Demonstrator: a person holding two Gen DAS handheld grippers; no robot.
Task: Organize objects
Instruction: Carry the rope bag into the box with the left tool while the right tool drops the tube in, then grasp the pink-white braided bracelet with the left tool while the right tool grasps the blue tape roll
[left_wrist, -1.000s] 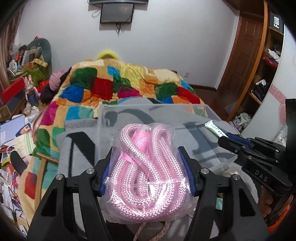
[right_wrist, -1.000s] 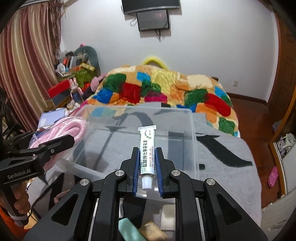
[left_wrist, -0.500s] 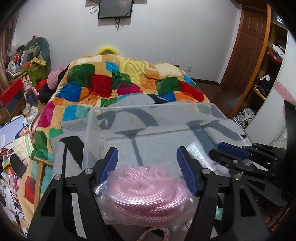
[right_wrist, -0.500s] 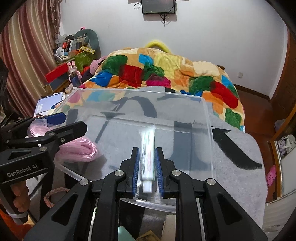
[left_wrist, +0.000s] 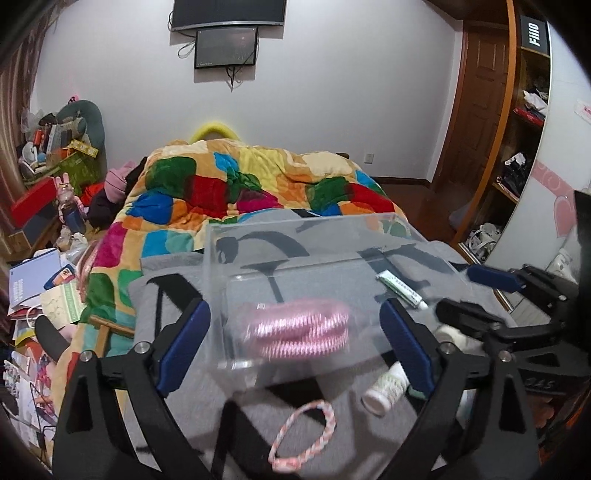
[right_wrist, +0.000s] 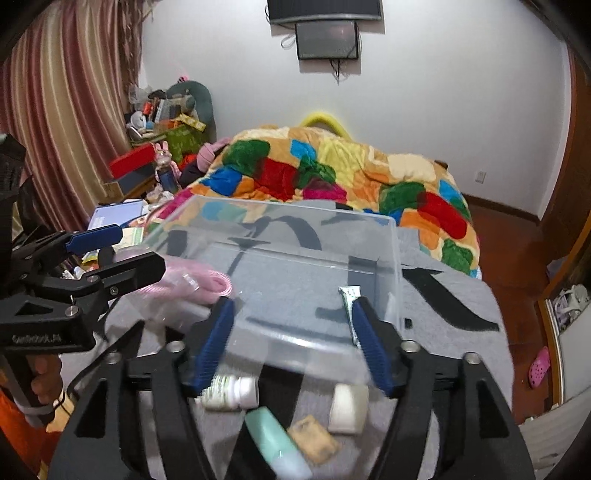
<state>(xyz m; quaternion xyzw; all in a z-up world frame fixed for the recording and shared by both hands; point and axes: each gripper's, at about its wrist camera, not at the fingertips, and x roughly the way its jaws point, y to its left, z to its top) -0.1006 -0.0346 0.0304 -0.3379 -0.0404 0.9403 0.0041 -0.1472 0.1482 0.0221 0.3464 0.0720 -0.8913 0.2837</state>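
Observation:
A clear plastic bin (left_wrist: 221, 266) (right_wrist: 391, 258) stands on a grey blanket. A bagged pink rope (left_wrist: 299, 328) (right_wrist: 207, 284) lies inside it at the left. A white ointment tube (left_wrist: 400, 288) (right_wrist: 349, 295) lies inside at the right. My left gripper (left_wrist: 295, 343) is open and empty, just in front of the bin's near wall. My right gripper (right_wrist: 291, 332) is open and empty, at the bin's near right corner.
On the blanket in front of the bin lie a pink braided loop (left_wrist: 303, 432), a white pill bottle (left_wrist: 386, 386) (right_wrist: 229, 391), a mint tube (right_wrist: 277, 439), a tan pad (right_wrist: 314, 437) and a white block (right_wrist: 347, 408). A bed with a patchwork quilt (left_wrist: 251, 192) lies behind.
Both grippers opened and drew back. The pink rope dropped from the left gripper into the bin. The ointment tube dropped from the right gripper into the bin.

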